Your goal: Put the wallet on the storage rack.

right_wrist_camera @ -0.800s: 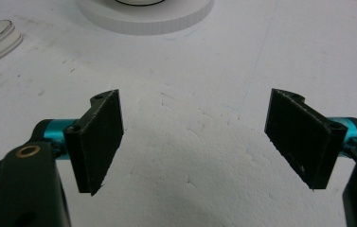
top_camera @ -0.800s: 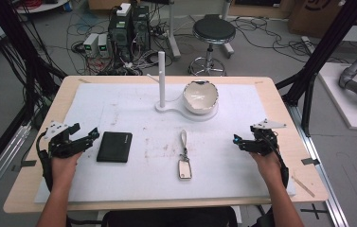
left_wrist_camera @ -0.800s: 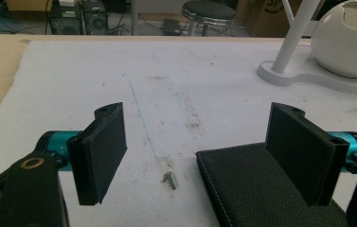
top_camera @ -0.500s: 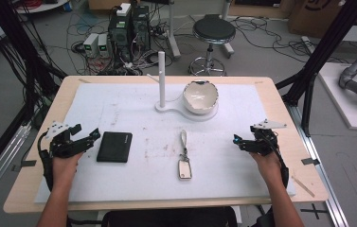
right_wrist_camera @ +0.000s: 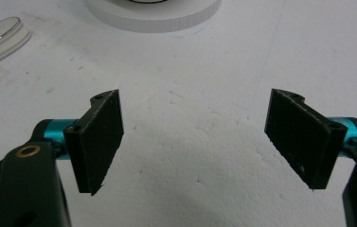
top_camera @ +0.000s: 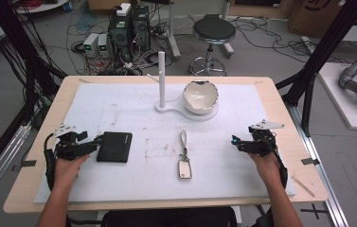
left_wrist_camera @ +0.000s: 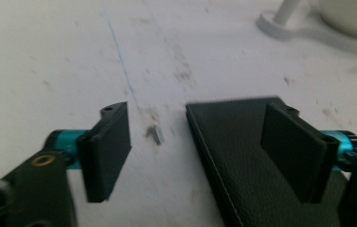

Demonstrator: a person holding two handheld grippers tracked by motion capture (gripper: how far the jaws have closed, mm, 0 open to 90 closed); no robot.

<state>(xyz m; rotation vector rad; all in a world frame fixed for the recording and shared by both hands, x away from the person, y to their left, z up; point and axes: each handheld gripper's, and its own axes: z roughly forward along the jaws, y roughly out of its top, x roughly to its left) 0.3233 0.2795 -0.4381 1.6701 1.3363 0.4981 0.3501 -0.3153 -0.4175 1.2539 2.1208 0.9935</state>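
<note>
Lying flat on the white mat, the black wallet [top_camera: 114, 146] sits at the table's left, long axis running left-right, directly in front of the left gripper [top_camera: 91, 143]. Its near edge already lies between that gripper's spread jaws, one over the leather, nothing pinched. Right gripper [top_camera: 236, 142] is well apart, jaws wide and empty. Left hand is clearly nearer; key fob [top_camera: 184, 169] lies between them.

One wallet [top_camera: 114, 146], one key fob [top_camera: 184, 168], one bowl [top_camera: 200, 97].

white stand [top_camera: 163, 80] | bowl [top_camera: 200, 97] | stool [top_camera: 213, 31] | computers [top_camera: 129, 26]
</note>
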